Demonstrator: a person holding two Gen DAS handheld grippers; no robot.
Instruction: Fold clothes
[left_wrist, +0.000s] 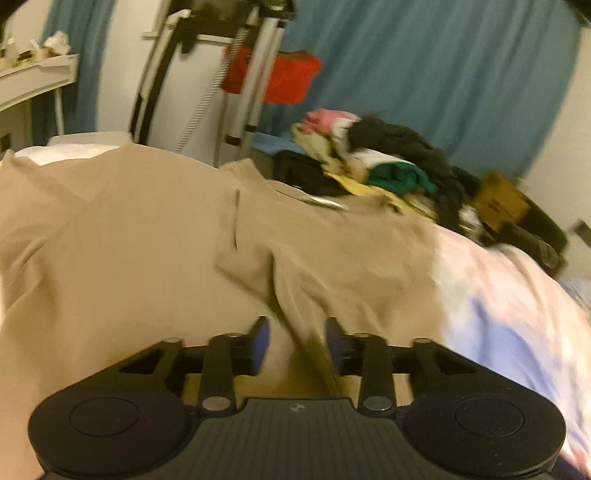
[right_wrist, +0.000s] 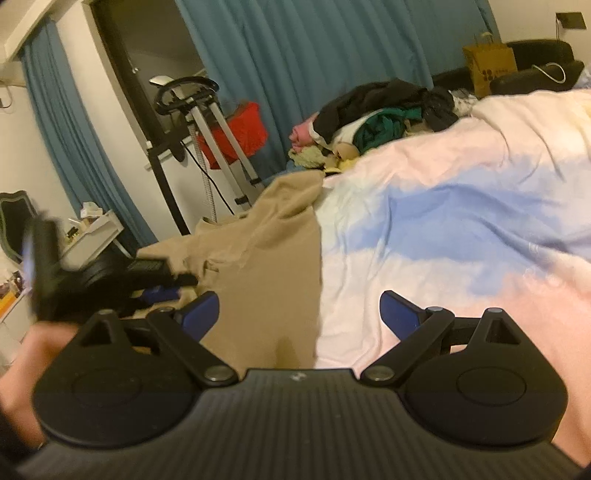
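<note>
A tan garment (left_wrist: 147, 236) lies spread and creased on the bed, filling the left wrist view; it also shows in the right wrist view (right_wrist: 266, 251). My left gripper (left_wrist: 297, 341) hovers low over a fold in it, jaws partly apart with nothing between them. It also shows blurred at the left of the right wrist view (right_wrist: 147, 280). My right gripper (right_wrist: 299, 314) is wide open, over the garment's right edge where it meets the pastel bedspread (right_wrist: 461, 206).
A pile of mixed clothes (left_wrist: 388, 162) sits at the bed's far side, also in the right wrist view (right_wrist: 376, 118). A brown paper bag (right_wrist: 489, 66), an exercise machine (right_wrist: 207, 147) with a red cloth, blue curtains and a white shelf (left_wrist: 33, 81) stand beyond.
</note>
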